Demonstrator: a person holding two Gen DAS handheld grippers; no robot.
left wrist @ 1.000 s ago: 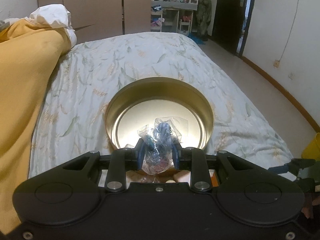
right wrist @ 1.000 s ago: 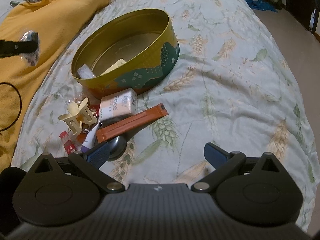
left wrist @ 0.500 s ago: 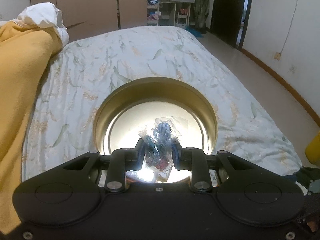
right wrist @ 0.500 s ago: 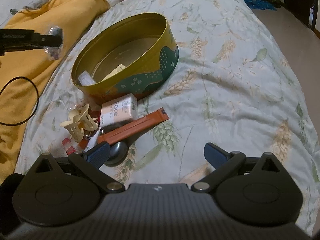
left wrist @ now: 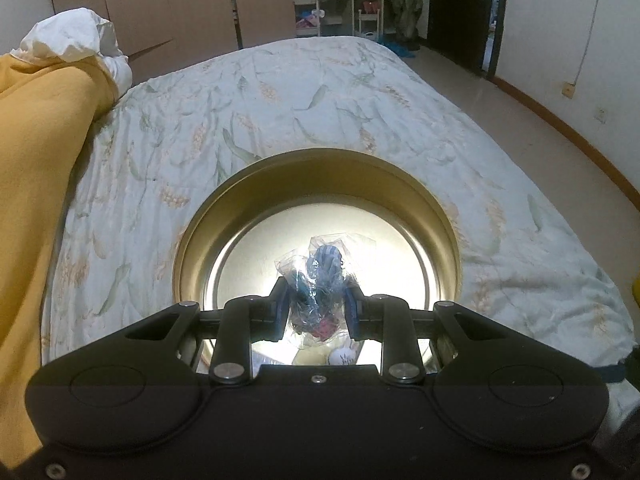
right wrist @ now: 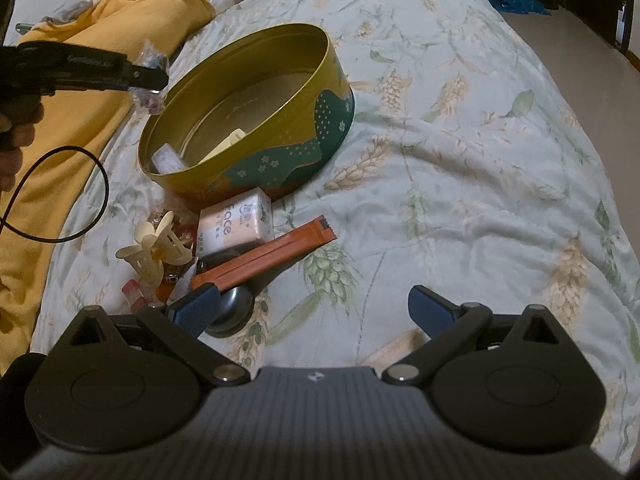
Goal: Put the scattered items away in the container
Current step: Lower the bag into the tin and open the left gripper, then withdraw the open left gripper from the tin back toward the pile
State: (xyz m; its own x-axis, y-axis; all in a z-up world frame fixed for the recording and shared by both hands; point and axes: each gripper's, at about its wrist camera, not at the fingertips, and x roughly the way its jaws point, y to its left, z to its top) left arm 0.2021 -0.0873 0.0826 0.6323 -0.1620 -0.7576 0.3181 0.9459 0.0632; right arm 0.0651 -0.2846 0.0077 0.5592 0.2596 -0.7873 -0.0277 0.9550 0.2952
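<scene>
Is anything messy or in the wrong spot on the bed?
Yes. A cream claw hair clip, a pink tissue pack and an orange sachet lie heaped on the floral bedspread, outside the round gold tin, not in it.

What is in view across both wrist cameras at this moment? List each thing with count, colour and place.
round tin: 1, gold with green floral side, on the bed, open
items in tin: at least 2, pale, near its wall
plastic bag: 1, clear with dark blue contents, held over the tin's near rim
tissue pack: 1, white and pink, just outside the tin
sachet: 1, orange, long, beside the tissue pack
hair claw: 1, cream, in the pile
round dark object: 1, grey, partly hidden
bedspread: 1, pale leaf print
blanket: 1, mustard yellow, bed's edge
left gripper: shut on the bag
right gripper: open, above the bedspread
</scene>
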